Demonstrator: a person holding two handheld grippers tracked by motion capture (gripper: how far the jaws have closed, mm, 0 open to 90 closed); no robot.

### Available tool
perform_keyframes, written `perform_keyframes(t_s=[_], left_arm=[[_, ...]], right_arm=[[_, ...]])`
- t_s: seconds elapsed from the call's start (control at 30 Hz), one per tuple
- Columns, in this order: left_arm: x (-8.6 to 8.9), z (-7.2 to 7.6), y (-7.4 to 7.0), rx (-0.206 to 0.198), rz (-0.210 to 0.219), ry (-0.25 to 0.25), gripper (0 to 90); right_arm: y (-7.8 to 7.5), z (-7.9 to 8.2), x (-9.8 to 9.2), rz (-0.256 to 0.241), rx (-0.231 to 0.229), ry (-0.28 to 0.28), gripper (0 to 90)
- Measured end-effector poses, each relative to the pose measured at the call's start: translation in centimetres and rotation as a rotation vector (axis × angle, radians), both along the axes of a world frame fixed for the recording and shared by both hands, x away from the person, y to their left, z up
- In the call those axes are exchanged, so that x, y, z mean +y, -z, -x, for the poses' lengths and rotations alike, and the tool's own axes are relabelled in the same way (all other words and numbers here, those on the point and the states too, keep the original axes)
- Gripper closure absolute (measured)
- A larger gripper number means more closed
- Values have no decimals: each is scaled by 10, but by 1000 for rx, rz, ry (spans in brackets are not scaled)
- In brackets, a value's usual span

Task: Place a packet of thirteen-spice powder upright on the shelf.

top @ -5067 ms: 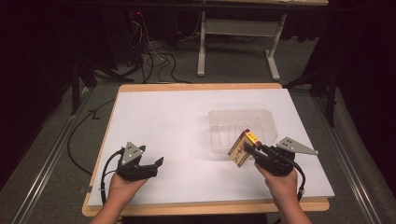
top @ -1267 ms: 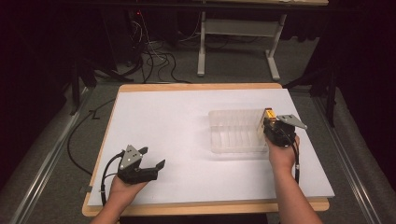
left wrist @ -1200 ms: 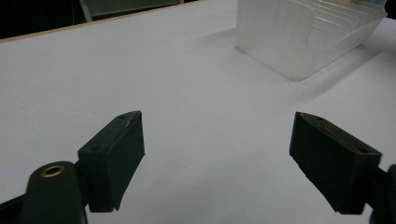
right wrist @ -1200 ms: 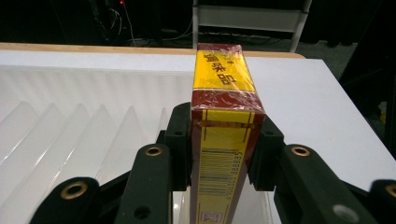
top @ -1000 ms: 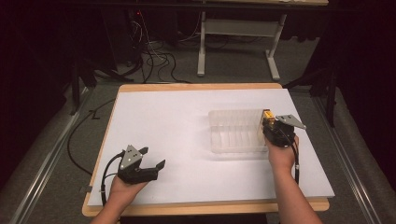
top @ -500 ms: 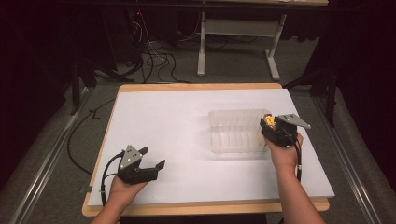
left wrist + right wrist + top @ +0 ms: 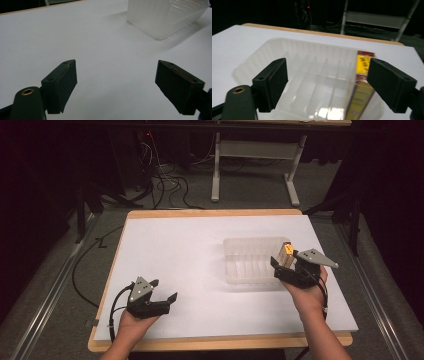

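Standing upright in clear tray (image 7: 294,67): yellow packet (image 7: 359,92); both tongs spread, empty.

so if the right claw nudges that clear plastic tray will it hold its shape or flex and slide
The clear tray looks thin-walled and translucent, so it would probably flex under a pinch. It seems light and sits on smooth white paper, so a nudge likely slides it. The yellow packet standing against its end wall could tip. The right claw is open.
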State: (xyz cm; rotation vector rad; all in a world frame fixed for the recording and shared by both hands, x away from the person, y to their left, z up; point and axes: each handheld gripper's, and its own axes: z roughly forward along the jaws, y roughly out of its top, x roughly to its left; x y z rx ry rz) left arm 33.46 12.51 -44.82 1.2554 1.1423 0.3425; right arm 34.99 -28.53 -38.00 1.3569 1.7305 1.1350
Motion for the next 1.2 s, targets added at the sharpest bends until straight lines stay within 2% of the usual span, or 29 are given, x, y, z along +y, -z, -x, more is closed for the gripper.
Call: perform_keyframes(t_s=[0.03,0.1,0.13,0.23,0.3,0.33,0.37,0.4,0.43,0.47,0.5,0.53,0.57,0.6,0.63,0.67,0.73,0.77,0.8,0.87,0.9,0.97,1.0,1.2], left_arm=[[-1,0,0,0,-5,0,180],[-3,1,1,0,-10,3,177],[-3,1,1,0,-10,3,177],[-6,3,1,5,-16,12,175],[-9,6,1,4,-23,23,167],[-11,8,0,-1,-28,34,167],[-13,11,-1,-11,-43,51,166],[-15,15,-2,-21,-45,64,167],[-16,19,-3,-25,-41,79,168],[-18,22,-2,-24,-45,89,168],[-20,23,-2,-18,-47,96,168],[-22,24,-1,-13,-47,100,167],[-24,24,1,-5,-52,105,166],[-25,24,2,-1,-63,104,159],[-26,25,4,2,-75,100,156],[-27,25,5,6,-72,92,156],[-28,23,6,9,-77,84,155],[-28,23,7,7,-84,82,155],[-29,22,7,8,-83,76,155],[-29,19,8,15,-83,65,155],[-29,18,8,18,-81,57,155],[-29,16,8,20,-70,47,154],[-29,16,8,22,-69,47,154],[-31,18,7,15,-70,68,154]], right_arm=[[0,0,0,0,0,0,173],[-1,12,8,-7,-8,-55,156],[-1,12,8,-7,-8,-55,156],[-1,25,18,-1,-18,-105,149],[3,37,28,6,-24,-157,137],[3,37,28,6,-24,-157,137],[7,40,31,15,-23,-177,136],[20,47,34,37,-35,-206,150],[32,52,34,46,-46,-193,161],[49,57,31,26,-52,-166,213],[49,57,31,26,-52,-166,213],[62,58,30,-18,15,-149,190],[66,51,27,-79,108,-202,109],[64,48,27,-51,137,-222,102],[60,52,26,-8,50,-205,155],[60,52,26,-8,50,-205,155],[53,54,22,-37,-17,-196,155],[53,55,21,-34,-24,-201,154],[53,55,21,-34,-24,-201,154],[61,53,18,-11,22,-225,153],[61,53,18,-11,22,-225,153],[66,51,16,-28,54,-226,153],[66,49,14,-42,58,-224,153],[67,47,11,-42,56,-185,154]])
